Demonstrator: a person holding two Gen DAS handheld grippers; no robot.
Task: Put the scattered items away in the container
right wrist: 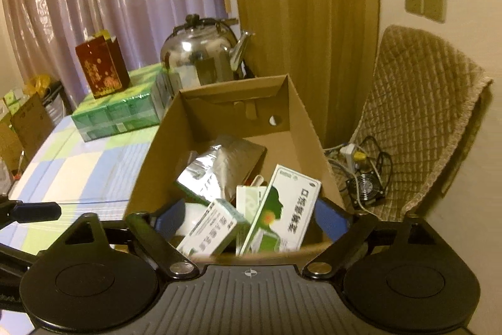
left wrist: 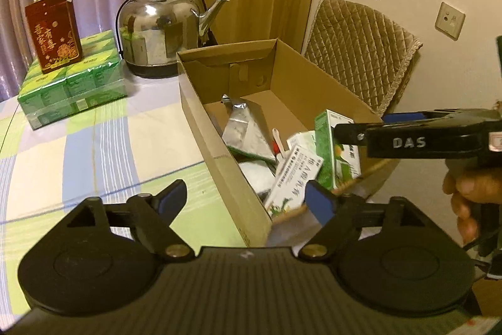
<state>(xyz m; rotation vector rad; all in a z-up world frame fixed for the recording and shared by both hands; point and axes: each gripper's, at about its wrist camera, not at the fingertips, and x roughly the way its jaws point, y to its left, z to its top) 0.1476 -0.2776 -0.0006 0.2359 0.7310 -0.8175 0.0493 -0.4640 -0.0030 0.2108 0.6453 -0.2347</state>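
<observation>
An open cardboard box (left wrist: 216,143) (right wrist: 301,118) stands on the checked tablecloth. Inside lie a silver foil pouch (left wrist: 243,127) (right wrist: 216,165), several green and white medicine boxes (left wrist: 293,178) (right wrist: 282,209) and a small white stick (left wrist: 277,138). My left gripper (left wrist: 248,200) is open and empty, straddling the box's near left wall. My right gripper (right wrist: 251,218) is open over the box's near end, its fingers either side of the medicine boxes without gripping them. It shows from the side in the left wrist view (left wrist: 348,131).
A steel kettle (left wrist: 163,30) (right wrist: 204,52) stands behind the box. A green wrapped pack (left wrist: 72,83) (right wrist: 116,112) carries a red carton (left wrist: 53,33) (right wrist: 102,69). A quilted chair (left wrist: 360,65) (right wrist: 420,121) stands right, with cables and a fan (right wrist: 364,187) on the floor.
</observation>
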